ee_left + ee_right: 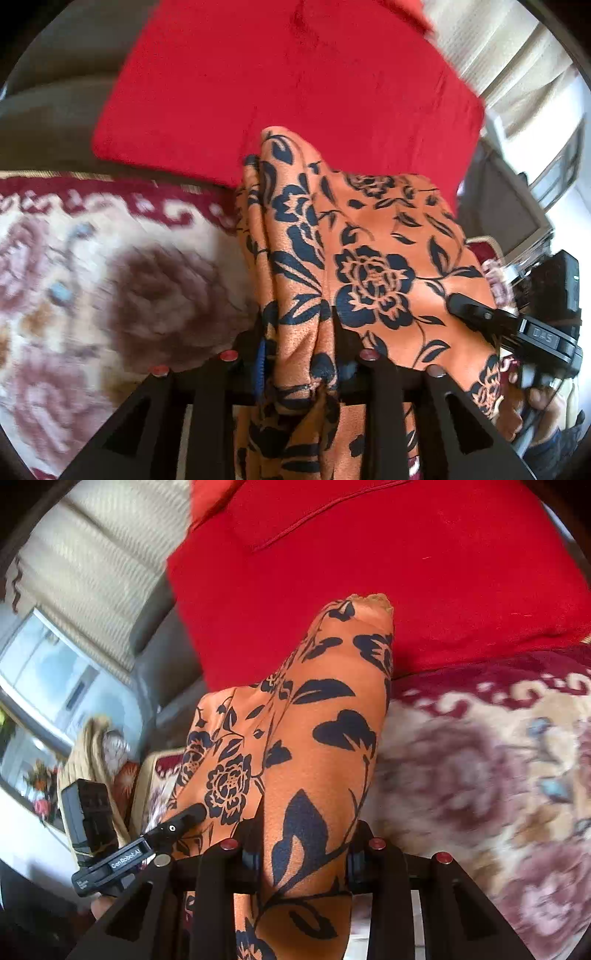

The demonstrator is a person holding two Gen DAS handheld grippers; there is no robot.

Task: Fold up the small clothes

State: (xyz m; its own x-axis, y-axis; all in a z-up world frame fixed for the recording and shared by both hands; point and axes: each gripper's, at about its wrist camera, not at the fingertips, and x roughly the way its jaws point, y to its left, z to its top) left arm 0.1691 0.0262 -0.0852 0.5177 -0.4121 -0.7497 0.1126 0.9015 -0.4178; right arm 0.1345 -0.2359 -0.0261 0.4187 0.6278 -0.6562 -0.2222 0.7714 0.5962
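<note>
Both grippers, left gripper (299,350) and right gripper (301,845), pinch bunched orange floral cloth (369,258) before red cushion (288,92).

Bright daylight from the window (48,675), motion blur across the blanket (92,266), fisheye corners black.
</note>
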